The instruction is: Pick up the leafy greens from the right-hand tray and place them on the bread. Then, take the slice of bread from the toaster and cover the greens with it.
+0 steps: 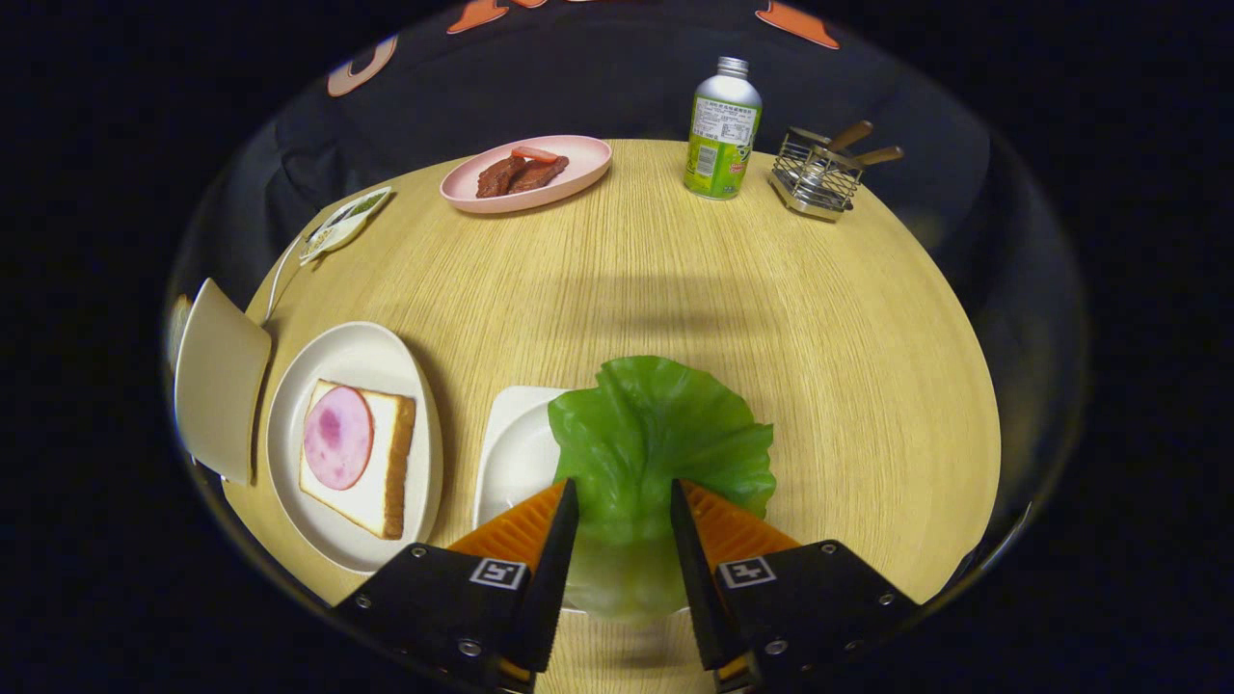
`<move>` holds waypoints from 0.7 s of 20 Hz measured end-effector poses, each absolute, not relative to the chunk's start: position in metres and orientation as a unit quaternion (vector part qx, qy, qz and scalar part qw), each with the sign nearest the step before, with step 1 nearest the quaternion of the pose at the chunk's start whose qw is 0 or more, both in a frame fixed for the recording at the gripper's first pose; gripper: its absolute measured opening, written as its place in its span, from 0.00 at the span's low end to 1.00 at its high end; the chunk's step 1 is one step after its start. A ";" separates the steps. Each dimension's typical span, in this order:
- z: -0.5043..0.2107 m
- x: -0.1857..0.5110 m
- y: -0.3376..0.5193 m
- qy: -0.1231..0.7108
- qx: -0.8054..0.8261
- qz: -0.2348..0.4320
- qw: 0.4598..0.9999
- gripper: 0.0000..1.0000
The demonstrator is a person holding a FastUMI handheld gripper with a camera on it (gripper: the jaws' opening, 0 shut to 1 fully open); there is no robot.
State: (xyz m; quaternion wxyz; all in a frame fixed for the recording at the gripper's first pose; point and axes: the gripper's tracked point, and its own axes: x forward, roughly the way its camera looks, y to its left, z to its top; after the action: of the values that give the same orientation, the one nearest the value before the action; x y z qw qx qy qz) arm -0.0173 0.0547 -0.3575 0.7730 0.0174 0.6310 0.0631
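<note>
A large green lettuce leaf [656, 424] sits between my fingers, its pale stem end running back between them. My gripper [622, 487] is shut on the leaf, with both fingers against its sides. The leaf hangs over the small white square tray [516, 453] and hides its right half. Left of the tray, a white oval plate [357, 352] holds a slice of bread [386, 434] topped with a round pink ham slice [337, 437]. Further left stands a cream toaster [222, 376] with a brown bread edge [178, 328] showing behind it.
Far across the round wooden table [771, 308] are a pink plate [578, 169] with dark meat strips, a green and silver bottle [723, 125] and a wire basket [818, 173] with wooden-handled utensils. A small packet [342, 222] lies at the table's left rim.
</note>
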 end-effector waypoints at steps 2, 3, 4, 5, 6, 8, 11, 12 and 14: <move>-0.359 -0.014 0.049 0.626 0.025 0.051 0.778 0.38; -0.360 -0.012 0.045 0.622 0.031 0.043 0.781 0.31; -0.360 -0.011 0.042 0.619 0.038 0.036 0.783 0.17; -0.360 -0.010 0.041 0.618 0.043 0.033 0.784 0.13; -0.360 -0.011 0.041 0.617 0.047 0.032 0.785 0.05; -0.359 -0.010 0.044 0.612 0.055 0.036 0.788 0.03; -0.344 -0.004 0.056 0.596 0.086 0.055 0.796 0.03; -0.336 -0.001 0.061 0.587 0.095 0.062 0.802 0.03; -0.317 0.004 0.069 0.569 0.105 0.075 0.812 0.03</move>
State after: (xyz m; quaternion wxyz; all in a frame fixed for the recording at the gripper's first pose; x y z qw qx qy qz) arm 0.0042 0.0692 -0.3171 0.8124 0.1046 0.5687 0.0752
